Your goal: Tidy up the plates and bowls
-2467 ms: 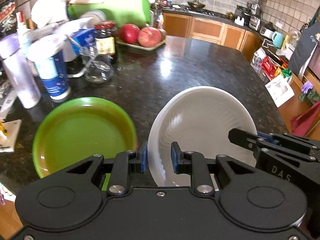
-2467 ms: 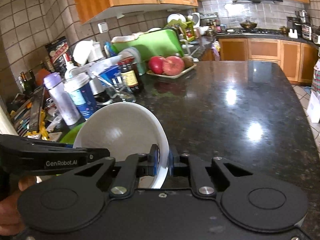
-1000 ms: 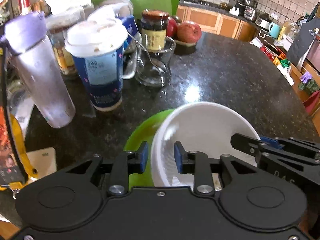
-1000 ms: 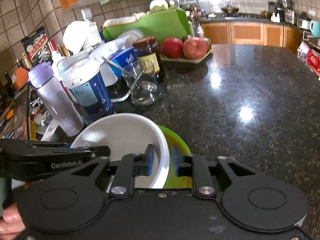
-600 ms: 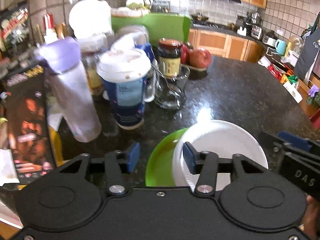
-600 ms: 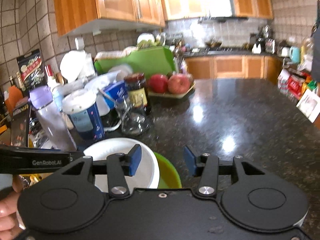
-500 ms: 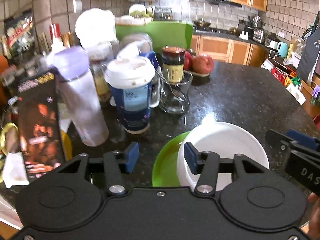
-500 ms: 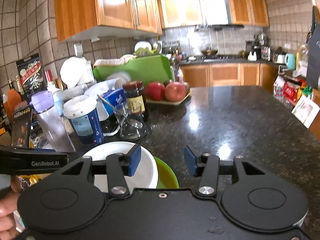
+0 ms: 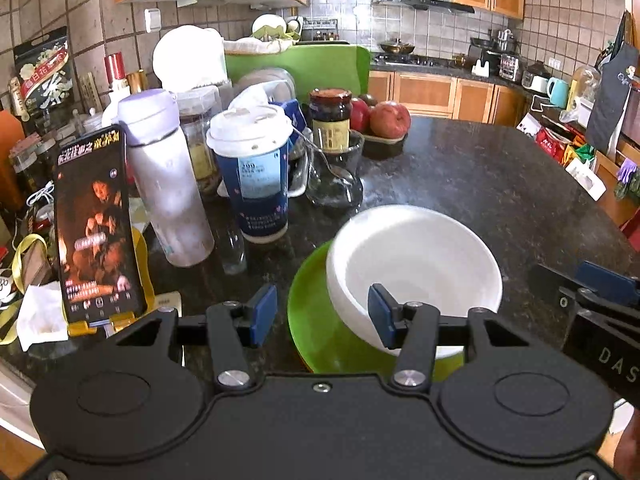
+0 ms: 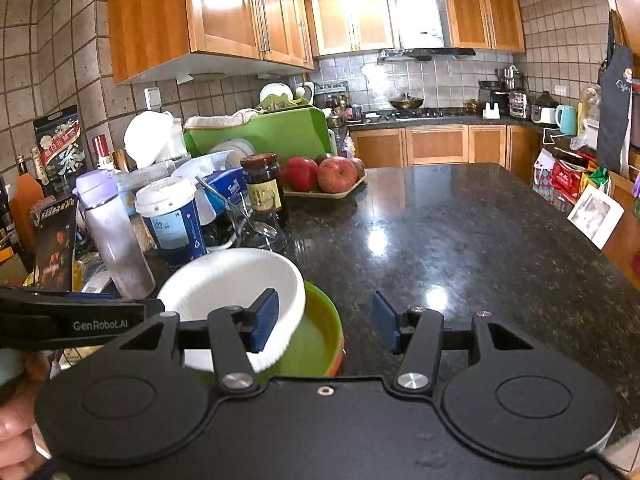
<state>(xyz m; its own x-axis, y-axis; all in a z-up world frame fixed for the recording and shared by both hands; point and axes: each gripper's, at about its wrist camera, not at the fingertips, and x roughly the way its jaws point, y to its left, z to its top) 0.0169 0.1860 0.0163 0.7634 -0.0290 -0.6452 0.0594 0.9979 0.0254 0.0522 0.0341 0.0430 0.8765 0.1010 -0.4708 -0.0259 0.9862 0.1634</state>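
A white bowl [image 9: 416, 268] sits inside a green plate [image 9: 320, 328] on the black granite counter [image 9: 500, 196]. My left gripper [image 9: 322, 314] is open, raised just above and behind the plate's left edge, holding nothing. In the right wrist view the white bowl [image 10: 232, 280] rests in the green plate [image 10: 316, 340], with an orange rim showing under it. My right gripper [image 10: 326, 322] is open and empty above the plate's right edge. The other gripper's body shows at each view's side.
Left of the plate stand a blue paper cup [image 9: 256, 172], a purple-lidded bottle [image 9: 164, 176], a dark box [image 9: 96, 224], a glass with a spoon [image 9: 336, 176] and a jar [image 9: 330, 116]. A tray of apples [image 9: 384, 120] sits behind. The counter's edge runs along the right.
Both grippers let go of the white bowl after setting it into the green plate. Both jaws opened wide and drew back and up.
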